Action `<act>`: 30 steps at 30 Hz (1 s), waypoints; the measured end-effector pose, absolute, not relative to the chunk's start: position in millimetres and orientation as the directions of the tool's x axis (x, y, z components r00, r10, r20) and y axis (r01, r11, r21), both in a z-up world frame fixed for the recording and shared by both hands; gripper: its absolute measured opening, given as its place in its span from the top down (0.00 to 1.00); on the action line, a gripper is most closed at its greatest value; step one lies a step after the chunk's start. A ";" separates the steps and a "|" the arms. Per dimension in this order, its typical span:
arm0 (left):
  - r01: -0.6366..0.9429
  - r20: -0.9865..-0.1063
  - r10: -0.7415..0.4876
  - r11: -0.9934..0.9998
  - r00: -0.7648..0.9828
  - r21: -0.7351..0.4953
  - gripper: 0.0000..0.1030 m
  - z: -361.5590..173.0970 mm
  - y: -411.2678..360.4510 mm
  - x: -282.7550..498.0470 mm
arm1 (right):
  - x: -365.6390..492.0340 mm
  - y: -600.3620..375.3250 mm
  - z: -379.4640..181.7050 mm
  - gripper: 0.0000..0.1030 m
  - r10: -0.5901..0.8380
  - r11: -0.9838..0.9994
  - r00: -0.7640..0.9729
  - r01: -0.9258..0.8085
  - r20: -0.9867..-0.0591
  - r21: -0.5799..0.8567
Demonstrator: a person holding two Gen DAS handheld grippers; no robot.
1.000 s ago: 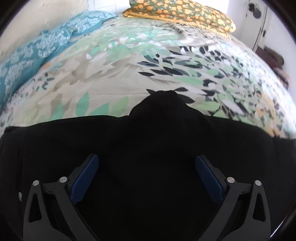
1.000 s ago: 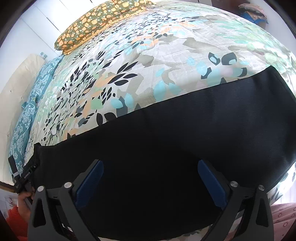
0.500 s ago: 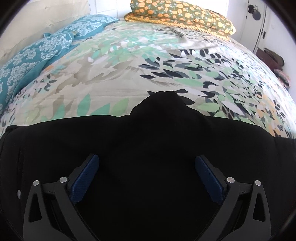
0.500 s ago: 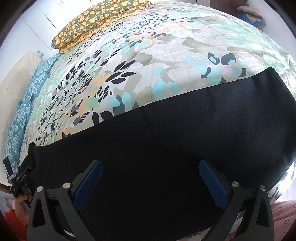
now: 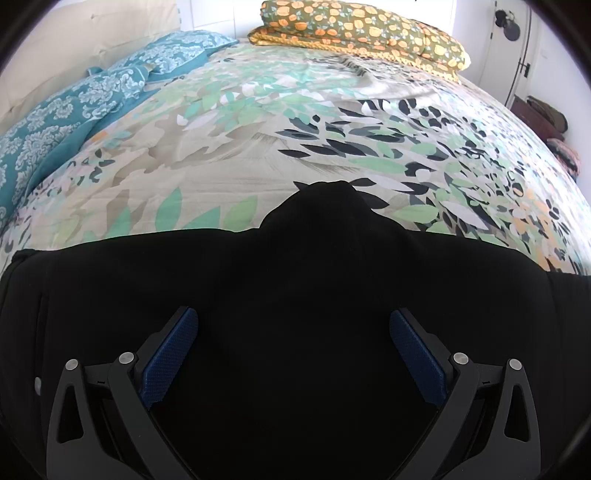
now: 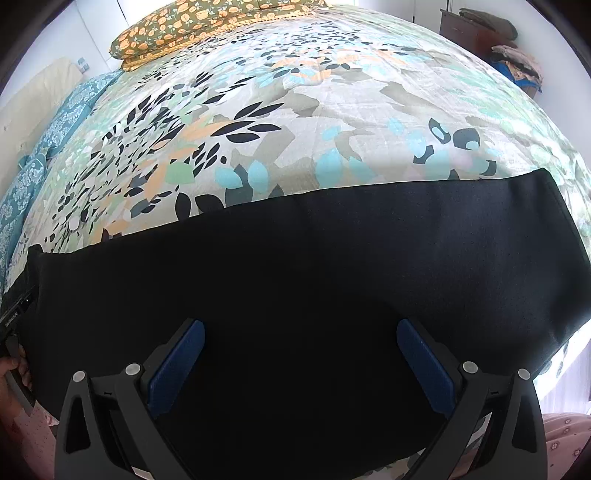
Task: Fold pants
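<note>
Black pants [image 5: 295,295] lie flat across the near edge of a bed, folded lengthwise, with the crotch point sticking out away from me [image 5: 325,203]. My left gripper [image 5: 293,321] is open and empty, hovering over the pants near the crotch end. In the right wrist view the pants [image 6: 332,266] form a long dark band ending at the hem [image 6: 554,229]. My right gripper [image 6: 301,332] is open and empty above the leg part. The other gripper's body shows at the left edge [image 6: 14,317].
The bed carries a leaf-patterned cover [image 5: 258,129]. A teal pillow [image 5: 74,107] lies at the left, an orange-patterned pillow [image 5: 362,33] at the head. A dresser with piled clothes [image 6: 491,40] stands at the right by the wall.
Both grippers have drawn back and tilted up slightly, so more of the bed shows. The pants have not moved. Both grippers stay open.
</note>
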State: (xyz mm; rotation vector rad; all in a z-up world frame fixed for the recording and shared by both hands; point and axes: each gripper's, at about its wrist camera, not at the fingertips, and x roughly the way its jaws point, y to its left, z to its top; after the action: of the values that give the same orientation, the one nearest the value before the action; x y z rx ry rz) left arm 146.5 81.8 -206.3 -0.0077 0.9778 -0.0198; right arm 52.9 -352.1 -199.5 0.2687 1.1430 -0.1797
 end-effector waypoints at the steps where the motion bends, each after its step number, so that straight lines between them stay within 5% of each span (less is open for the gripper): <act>1: 0.013 -0.829 -0.020 1.000 0.559 -0.015 0.00 -206.3 81.8 146.5 | 53.0 -351.3 -199.3 0.00 -0.007 0.954 0.405 0.277 -0.914 0.116; 12: 0.012 -0.829 -0.020 1.000 0.559 -0.016 0.00 -206.7 81.8 146.6 | 50.1 -360.9 -185.2 0.00 0.022 0.944 0.425 0.290 -0.905 0.159; 20: 0.011 -0.828 -0.017 1.000 0.560 -0.013 0.00 -205.1 82.0 146.6 | 73.1 -478.2 -181.9 0.01 0.075 0.906 0.316 0.374 -0.946 0.197; 22: 0.010 -0.828 -0.017 1.000 0.560 -0.013 0.00 -205.1 82.0 146.6 | 70.1 -526.9 -185.8 0.09 0.055 0.875 0.269 0.451 -0.962 0.176; 24: 0.009 -0.828 -0.016 1.000 0.560 -0.013 0.00 -204.9 82.0 146.6 | 59.3 -572.2 -179.9 0.34 0.101 0.824 0.320 0.504 -0.942 0.260; 25: 0.009 -0.828 -0.014 1.000 0.560 -0.011 0.00 -204.9 81.9 146.7 | 53.7 -590.1 -174.7 0.39 0.113 0.798 0.345 0.526 -0.932 0.292; 28: 0.009 -0.827 -0.010 1.000 0.562 -0.006 0.00 -205.1 81.8 147.0 | 41.5 -617.0 -155.8 0.38 0.013 0.823 0.344 0.530 -0.939 0.206; 30: 0.009 -0.827 -0.008 1.000 0.563 -0.004 0.00 -205.4 82.0 147.2 | 35.0 -624.0 -151.9 0.38 0.067 0.832 0.383 0.489 -0.921 0.263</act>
State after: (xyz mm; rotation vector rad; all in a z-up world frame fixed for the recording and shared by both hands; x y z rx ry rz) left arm 147.2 82.0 -205.4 0.0007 0.9731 -0.0099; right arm 35.0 -624.0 -151.9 0.5540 1.1609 -0.2871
